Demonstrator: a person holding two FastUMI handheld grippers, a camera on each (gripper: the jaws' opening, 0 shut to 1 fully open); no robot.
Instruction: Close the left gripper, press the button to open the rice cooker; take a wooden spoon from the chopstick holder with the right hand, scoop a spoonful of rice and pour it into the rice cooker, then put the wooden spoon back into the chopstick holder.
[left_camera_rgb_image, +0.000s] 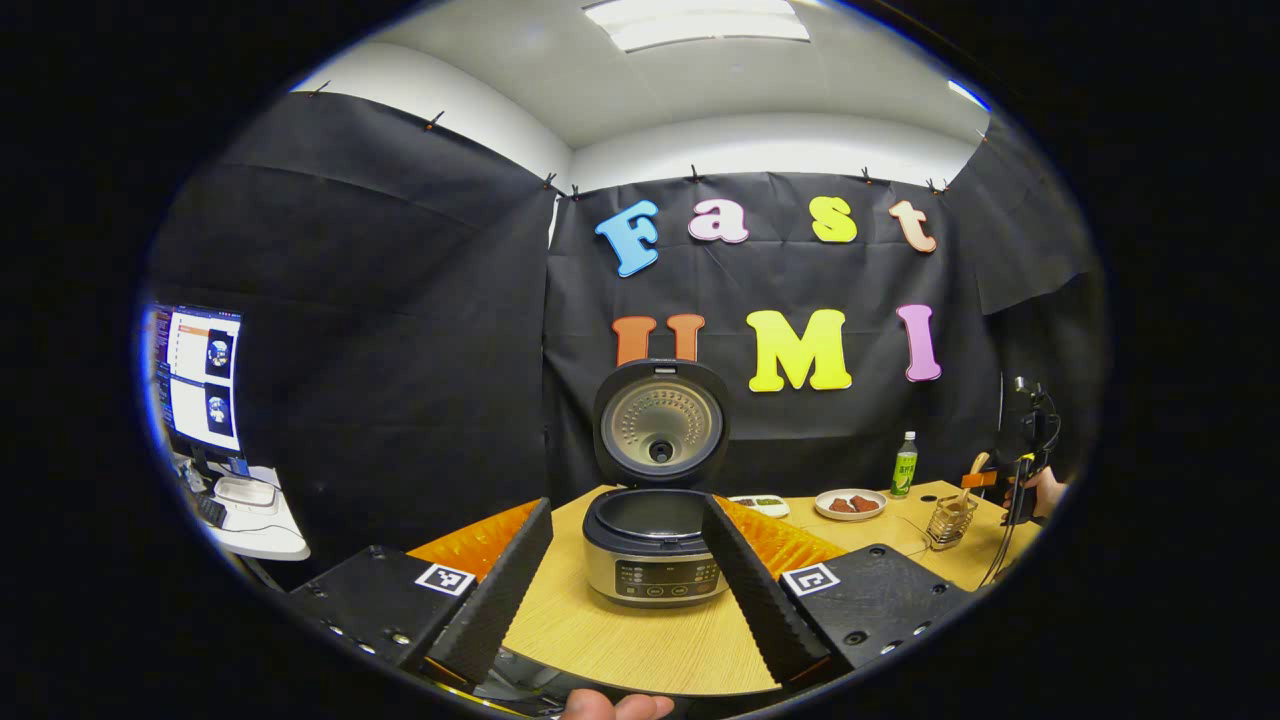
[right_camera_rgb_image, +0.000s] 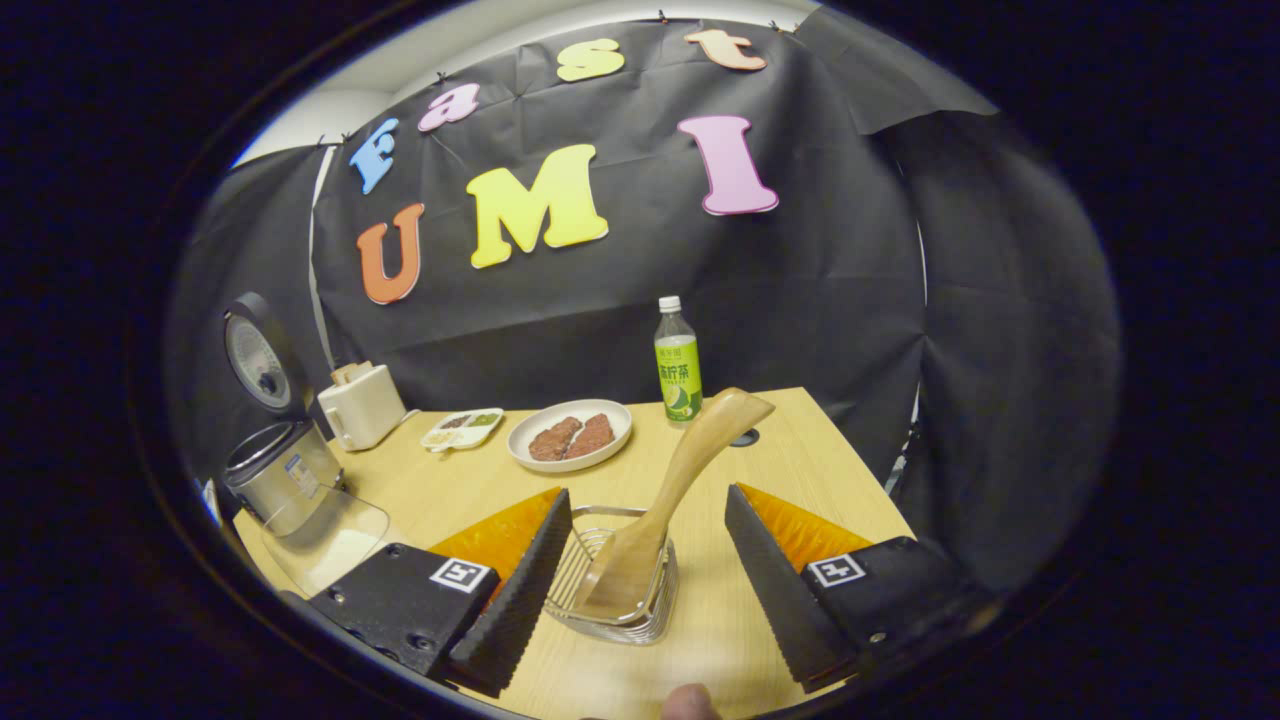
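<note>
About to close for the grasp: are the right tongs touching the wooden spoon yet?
Apart. In the right gripper view the right tongs stand open, and the wooden spoon leans in the chopstick holder between the fingers, with bare gaps on both sides.

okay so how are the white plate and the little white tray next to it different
The plate is round, while the tray is a narrow rounded rectangle split into compartments. The plate looks larger than the tray. The plate carries two reddish-brown slabs of food; the tray holds small dark and green portions. The plate lies nearer the green bottle, the tray nearer the white toaster. Both are white, shallow and lie flat on the wooden table.
</note>
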